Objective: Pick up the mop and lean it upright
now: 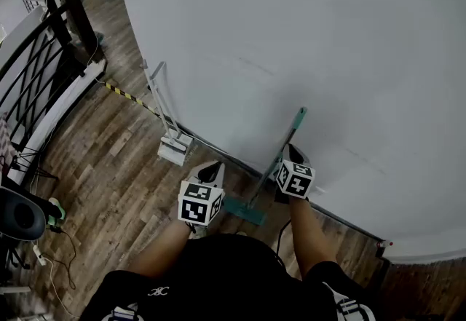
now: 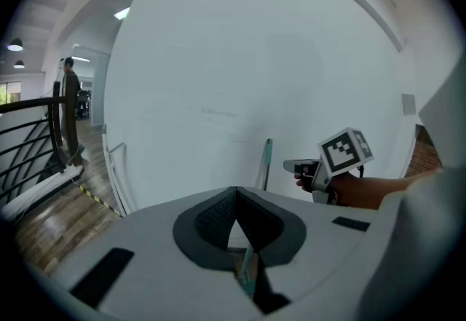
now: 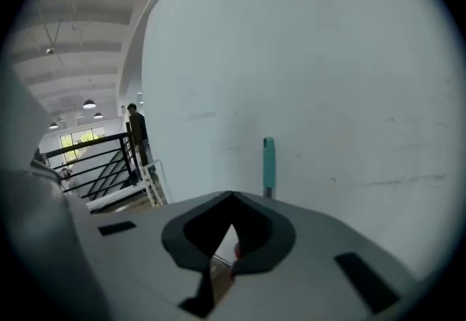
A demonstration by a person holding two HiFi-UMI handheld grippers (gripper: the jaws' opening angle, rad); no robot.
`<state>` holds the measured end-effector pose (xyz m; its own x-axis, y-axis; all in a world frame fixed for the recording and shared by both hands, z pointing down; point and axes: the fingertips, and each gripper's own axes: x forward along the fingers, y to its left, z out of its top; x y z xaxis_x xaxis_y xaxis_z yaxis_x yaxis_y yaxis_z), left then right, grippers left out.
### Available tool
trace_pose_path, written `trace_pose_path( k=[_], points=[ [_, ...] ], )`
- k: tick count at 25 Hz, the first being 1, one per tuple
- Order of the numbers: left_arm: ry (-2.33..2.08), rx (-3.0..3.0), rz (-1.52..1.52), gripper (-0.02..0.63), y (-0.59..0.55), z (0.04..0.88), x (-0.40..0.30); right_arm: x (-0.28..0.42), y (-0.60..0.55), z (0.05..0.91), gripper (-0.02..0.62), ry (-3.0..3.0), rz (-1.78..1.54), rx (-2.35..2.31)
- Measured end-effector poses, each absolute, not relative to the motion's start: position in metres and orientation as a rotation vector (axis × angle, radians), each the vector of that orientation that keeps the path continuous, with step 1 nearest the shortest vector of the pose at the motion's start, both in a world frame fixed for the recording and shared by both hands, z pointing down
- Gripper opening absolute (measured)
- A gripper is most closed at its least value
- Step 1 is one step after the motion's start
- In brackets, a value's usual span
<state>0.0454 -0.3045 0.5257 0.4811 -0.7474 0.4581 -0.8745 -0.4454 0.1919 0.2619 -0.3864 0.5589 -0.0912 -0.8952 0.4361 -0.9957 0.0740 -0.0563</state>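
L gripper, R gripper sitting shut, empty; mop leaning on wall.
Looking done; next, backing off w/o bumping handle.

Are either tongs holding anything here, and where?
Nothing is held. The left tongs and right tongs are shut and empty; the mop leans against the wall on its own.

I read this as a big open office or commercial loft: wood-plank floor, tall plain white wall, black metal railing, hazard tape, high ceiling with round lamps.
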Motion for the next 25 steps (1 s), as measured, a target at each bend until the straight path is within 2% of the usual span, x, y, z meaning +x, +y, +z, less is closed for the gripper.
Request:
trace_pose_path(
  k=[8,25],
  points=[
    [-1.273,2.375,0.421,-0.003,-0.306,0.526,0.065,0.222,-0.316,0.474,0.014,-2.202,0.334,1.952],
    [-1.194,2.427,0.427,-0.003,-0.294,0.520,0.080,0.204,-0.269,0.485,0.014,-2.245,0.544,1.899]
  ],
)
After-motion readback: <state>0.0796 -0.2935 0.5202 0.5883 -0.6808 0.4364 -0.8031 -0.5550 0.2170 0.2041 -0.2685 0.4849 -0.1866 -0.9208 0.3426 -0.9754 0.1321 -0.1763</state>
